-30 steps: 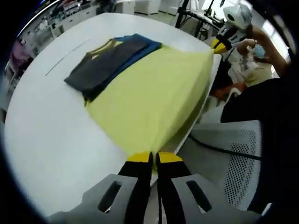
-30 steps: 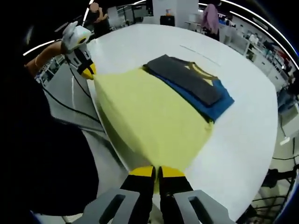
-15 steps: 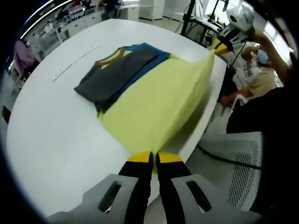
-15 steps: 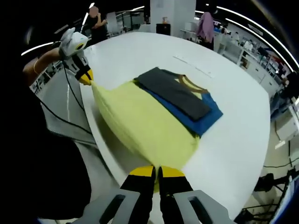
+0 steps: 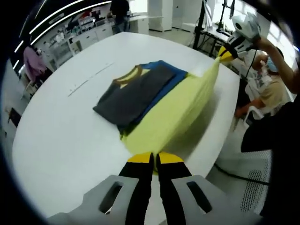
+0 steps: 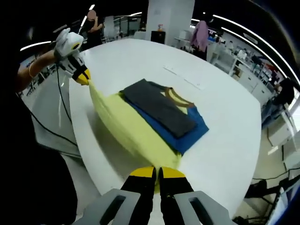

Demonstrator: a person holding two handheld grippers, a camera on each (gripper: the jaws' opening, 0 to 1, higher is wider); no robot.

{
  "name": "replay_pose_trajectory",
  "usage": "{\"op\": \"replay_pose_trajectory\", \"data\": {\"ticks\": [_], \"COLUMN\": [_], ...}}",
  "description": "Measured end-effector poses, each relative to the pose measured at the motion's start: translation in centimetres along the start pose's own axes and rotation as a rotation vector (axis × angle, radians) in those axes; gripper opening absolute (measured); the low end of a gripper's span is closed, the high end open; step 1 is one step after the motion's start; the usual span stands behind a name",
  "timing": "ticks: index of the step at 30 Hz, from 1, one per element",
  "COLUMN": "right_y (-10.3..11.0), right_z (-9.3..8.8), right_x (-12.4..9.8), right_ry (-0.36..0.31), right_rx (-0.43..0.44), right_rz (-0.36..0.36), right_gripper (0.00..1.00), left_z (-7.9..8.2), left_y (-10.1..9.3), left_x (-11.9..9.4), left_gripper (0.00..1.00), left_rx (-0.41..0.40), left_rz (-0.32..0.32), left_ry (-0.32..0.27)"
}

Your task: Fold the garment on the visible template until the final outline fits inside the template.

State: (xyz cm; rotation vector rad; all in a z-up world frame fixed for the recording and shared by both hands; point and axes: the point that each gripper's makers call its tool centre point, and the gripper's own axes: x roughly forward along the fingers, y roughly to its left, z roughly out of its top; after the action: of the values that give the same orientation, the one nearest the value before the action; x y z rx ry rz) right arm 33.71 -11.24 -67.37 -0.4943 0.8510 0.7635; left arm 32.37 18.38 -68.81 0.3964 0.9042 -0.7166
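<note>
- A big white table (image 5: 61,140) spreads under everything; in the right gripper view its bare top (image 6: 225,117) curves away toward a busy room behind.
- The garment (image 5: 173,117) is a multicoloured top: its yellow part is lifted off the table and stretched between the two grippers, hanging as a taut sheet near the table's edge. In the right gripper view that yellow sheet (image 6: 126,124) runs from the near jaws up to the far gripper.
- The rest of the garment lies flat on the table: a blue layer (image 5: 171,75) with a dark grey panel (image 5: 133,91) folded on top, and a tan neckband (image 6: 178,98) peeking out at the far side.
- The left gripper (image 5: 155,158) has its yellow-tipped jaws pressed together, pinching one end of the yellow fabric; seen in the right gripper view (image 6: 80,75), it is held in a hand.
- The right gripper (image 6: 157,172) is likewise clamped tight on the other end of the yellow fabric; it appears in the left gripper view (image 5: 225,52), raised above the table's edge.
</note>
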Motion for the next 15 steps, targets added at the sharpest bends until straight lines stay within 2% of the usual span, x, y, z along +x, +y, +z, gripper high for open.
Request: {"op": "replay_pose_trajectory", "data": {"ticks": [6, 10, 15], "right_y": [-1.6, -2.8, -4.0], "right_z": [1.5, 2.2, 3.2], "right_x": [0.4, 0.8, 1.0], "right_ry": [-0.031, -0.036, -0.051], "right_rx": [-0.012, -0.022, -0.033], "right_rz": [-0.033, -0.055, -0.084], "right_gripper": [0.0, 0.0, 0.0], "left_z": [1.7, 2.6, 4.3], "left_y": [1.8, 2.4, 3.8], "left_x": [0.1, 0.3, 0.3], "left_gripper": [0.0, 0.0, 0.0], "left_rx": [0.056, 0.056, 0.061], "left_rz": [0.068, 0.081, 0.123], "left_ry": [-0.03, -0.048, -0.1]}}
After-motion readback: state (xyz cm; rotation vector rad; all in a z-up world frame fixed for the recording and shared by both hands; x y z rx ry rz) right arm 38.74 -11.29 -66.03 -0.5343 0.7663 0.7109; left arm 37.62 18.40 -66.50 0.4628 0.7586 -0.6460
